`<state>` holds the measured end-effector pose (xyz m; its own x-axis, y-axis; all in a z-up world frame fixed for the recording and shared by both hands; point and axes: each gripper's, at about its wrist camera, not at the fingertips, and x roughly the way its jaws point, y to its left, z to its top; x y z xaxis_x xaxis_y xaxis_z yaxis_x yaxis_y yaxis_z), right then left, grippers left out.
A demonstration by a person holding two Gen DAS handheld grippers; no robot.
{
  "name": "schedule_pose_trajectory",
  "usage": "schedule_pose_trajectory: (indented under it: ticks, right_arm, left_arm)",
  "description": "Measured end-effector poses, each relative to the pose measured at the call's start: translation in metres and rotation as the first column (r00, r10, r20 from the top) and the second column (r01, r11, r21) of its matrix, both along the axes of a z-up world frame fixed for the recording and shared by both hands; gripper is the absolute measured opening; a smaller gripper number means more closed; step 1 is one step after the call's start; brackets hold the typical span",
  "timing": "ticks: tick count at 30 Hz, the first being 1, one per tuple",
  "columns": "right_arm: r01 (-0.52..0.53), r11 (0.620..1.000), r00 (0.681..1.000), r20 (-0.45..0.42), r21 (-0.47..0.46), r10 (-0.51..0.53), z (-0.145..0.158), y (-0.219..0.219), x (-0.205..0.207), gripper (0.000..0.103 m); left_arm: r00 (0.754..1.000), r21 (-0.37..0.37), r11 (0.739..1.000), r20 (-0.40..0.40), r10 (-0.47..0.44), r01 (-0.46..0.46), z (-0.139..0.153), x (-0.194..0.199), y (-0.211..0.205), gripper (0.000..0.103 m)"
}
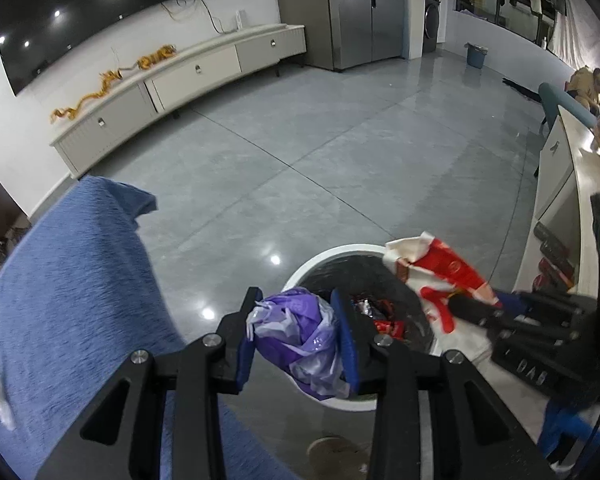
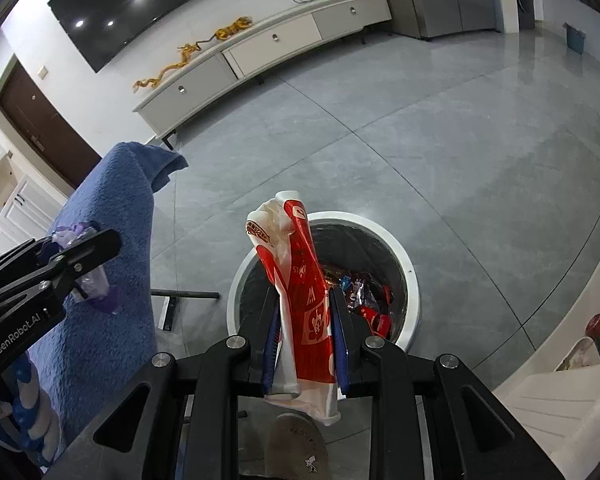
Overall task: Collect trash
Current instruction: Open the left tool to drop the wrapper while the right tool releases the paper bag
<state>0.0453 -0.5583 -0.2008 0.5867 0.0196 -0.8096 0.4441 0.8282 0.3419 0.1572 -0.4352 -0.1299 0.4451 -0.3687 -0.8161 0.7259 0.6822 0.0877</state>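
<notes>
A round white trash bin [image 1: 332, 252] [image 2: 410, 276] with a dark liner stands on the grey floor, with red and silver wrappers [image 1: 380, 316] [image 2: 370, 300] inside. My left gripper [image 1: 296, 300] is shut on a crumpled purple plastic bag [image 1: 296, 340], which hangs over the bin's near rim. My right gripper [image 2: 302, 292] is shut on a red and white plastic bag [image 2: 300, 280] held upright over the bin's left rim. In the left wrist view that red and white bag [image 1: 440, 268] and the right gripper [image 1: 476, 308] are at the right, above the bin.
A blue cloth-covered surface [image 1: 68, 292] [image 2: 112, 264] lies close on the left. A long white TV cabinet [image 1: 180, 80] runs along the far wall. A white shelf unit [image 1: 560, 208] borders the right side. A slipper [image 2: 296, 444] rests on the floor below the grippers.
</notes>
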Motion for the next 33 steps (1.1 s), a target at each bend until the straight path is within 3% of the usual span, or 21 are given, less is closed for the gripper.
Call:
schedule_pose_trajectory:
  ticks: [4,8,12,16,19,25,33]
  right_arm:
    - [0.018,1.0,1.0,-0.003,0.015,-0.018,-0.007,-0.007,0.012,0.028]
    - [0.036,0.999,0.999,-0.02,0.036,-0.036,-0.019,-0.012,0.022,0.035]
    - [0.051,0.998,0.998,-0.025,0.037,-0.05,-0.024,-0.013,0.023,0.042]
    - [0.054,0.998,0.998,-0.028,0.024,-0.053,-0.021,-0.01,0.019,0.043]
    - [0.044,0.999,0.999,-0.018,0.007,-0.044,-0.013,-0.005,0.012,0.044]
    - [0.024,0.999,1.0,0.0,-0.034,-0.024,0.007,0.007,-0.004,0.044]
    - [-0.012,0.997,1.0,0.005,-0.083,0.012,0.027,0.025,-0.024,0.044]
  left_arm:
    - [0.999,-0.025,1.0,-0.051,0.007,-0.008,-0.007,0.013,-0.012,0.036]
    - [0.995,-0.05,0.999,-0.1,0.008,-0.013,-0.015,0.023,-0.017,0.053]
    - [0.993,-0.064,0.998,-0.114,0.006,-0.014,-0.016,0.022,-0.018,0.057]
    - [0.995,-0.052,0.998,-0.094,0.02,-0.025,-0.011,0.017,-0.014,0.057]
    - [0.999,-0.018,0.999,-0.023,0.03,-0.031,-0.001,0.006,-0.008,0.057]
    - [0.999,-0.001,1.0,0.041,0.027,-0.027,0.02,-0.019,0.018,0.057]
    - [1.0,-0.034,0.999,0.018,0.019,-0.018,0.034,-0.039,0.042,0.057]
